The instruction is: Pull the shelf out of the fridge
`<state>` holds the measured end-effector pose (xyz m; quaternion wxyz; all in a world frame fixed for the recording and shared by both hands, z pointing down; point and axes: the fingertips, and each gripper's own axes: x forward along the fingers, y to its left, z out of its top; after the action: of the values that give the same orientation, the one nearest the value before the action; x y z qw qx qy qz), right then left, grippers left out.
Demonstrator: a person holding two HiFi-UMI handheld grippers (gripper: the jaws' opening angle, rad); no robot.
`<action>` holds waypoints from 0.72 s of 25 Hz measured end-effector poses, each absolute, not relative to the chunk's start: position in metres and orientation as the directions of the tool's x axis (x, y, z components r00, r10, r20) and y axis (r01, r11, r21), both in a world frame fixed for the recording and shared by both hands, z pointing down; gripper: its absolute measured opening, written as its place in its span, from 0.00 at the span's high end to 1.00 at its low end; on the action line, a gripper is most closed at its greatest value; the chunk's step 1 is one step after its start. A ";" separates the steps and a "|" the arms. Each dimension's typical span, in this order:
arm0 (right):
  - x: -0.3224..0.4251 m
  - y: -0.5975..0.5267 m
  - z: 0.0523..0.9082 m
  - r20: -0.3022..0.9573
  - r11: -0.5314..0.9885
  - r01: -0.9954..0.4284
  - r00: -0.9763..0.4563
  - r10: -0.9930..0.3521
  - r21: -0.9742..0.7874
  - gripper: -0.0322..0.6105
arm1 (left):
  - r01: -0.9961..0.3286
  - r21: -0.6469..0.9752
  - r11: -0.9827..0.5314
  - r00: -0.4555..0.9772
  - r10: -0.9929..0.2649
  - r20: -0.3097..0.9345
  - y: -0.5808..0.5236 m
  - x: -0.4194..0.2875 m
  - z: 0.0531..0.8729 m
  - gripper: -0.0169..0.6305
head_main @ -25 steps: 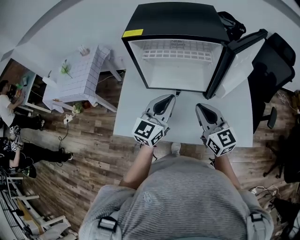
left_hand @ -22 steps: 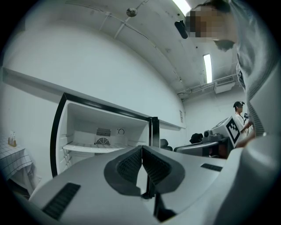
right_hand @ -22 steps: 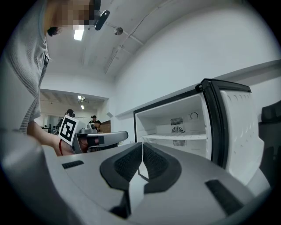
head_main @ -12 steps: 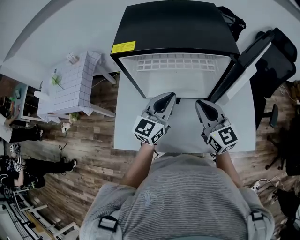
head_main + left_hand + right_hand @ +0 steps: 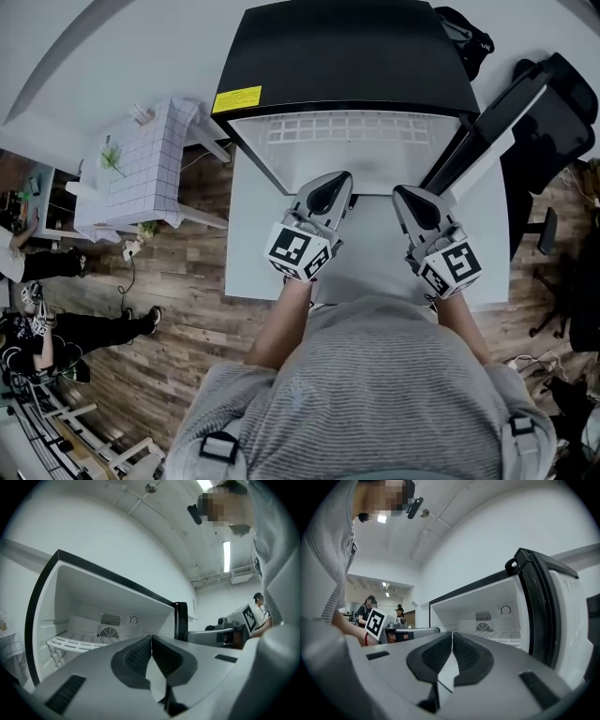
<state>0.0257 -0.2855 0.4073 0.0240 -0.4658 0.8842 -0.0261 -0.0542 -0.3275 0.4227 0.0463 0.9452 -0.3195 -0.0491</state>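
A small black fridge [image 5: 347, 56] stands open on a white table [image 5: 262, 262]. Its white wire shelf [image 5: 347, 128] lies inside, across the upper part of the cavity. That shelf [image 5: 75, 641] is ahead to the left in the left gripper view, and the shelf [image 5: 506, 634] is ahead to the right in the right gripper view. My left gripper [image 5: 339, 180] and right gripper [image 5: 401, 194] point level at the opening, side by side, just in front of it. Both are shut with nothing between the pads. Neither touches the shelf.
The fridge door [image 5: 487, 131] hangs open at the right, close beside my right gripper. A black office chair [image 5: 562, 122] stands behind the door. A white tiled side table [image 5: 141, 159] is at the left, with people [image 5: 37, 328] on the wooden floor beyond.
Both grippers have moved forward toward the fridge opening, and the person has stepped closer with them. The jaws stayed shut.
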 end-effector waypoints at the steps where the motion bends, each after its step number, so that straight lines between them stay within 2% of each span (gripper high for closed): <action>1: 0.025 -0.287 0.405 -0.022 0.571 -0.819 -0.571 -0.821 -0.063 0.93 | -0.600 0.116 -0.791 0.790 -0.609 -0.065 -0.327 -0.054 0.422 0.95; 8: 0.019 -0.292 0.402 -0.018 0.603 -0.796 -0.603 -0.797 -0.055 0.93 | -0.595 0.169 -0.785 0.789 -0.611 -0.061 -0.328 -0.047 0.423 0.95; 14: 0.015 -0.297 0.402 -0.014 0.621 -0.782 -0.621 -0.784 -0.051 0.93 | -0.520 0.437 -0.733 0.780 -0.616 -0.105 -0.339 -0.049 0.431 0.95; 18: 0.017 -0.300 0.402 -0.008 0.623 -0.780 -0.624 -0.782 -0.050 0.93 | -0.431 0.636 -0.640 0.744 -0.651 -0.150 -0.350 -0.054 0.435 0.95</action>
<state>0.0170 -0.2996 0.4022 0.0147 -0.4336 0.9008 -0.0207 -0.0538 -0.3504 0.4348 0.2949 0.8861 -0.3053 -0.1863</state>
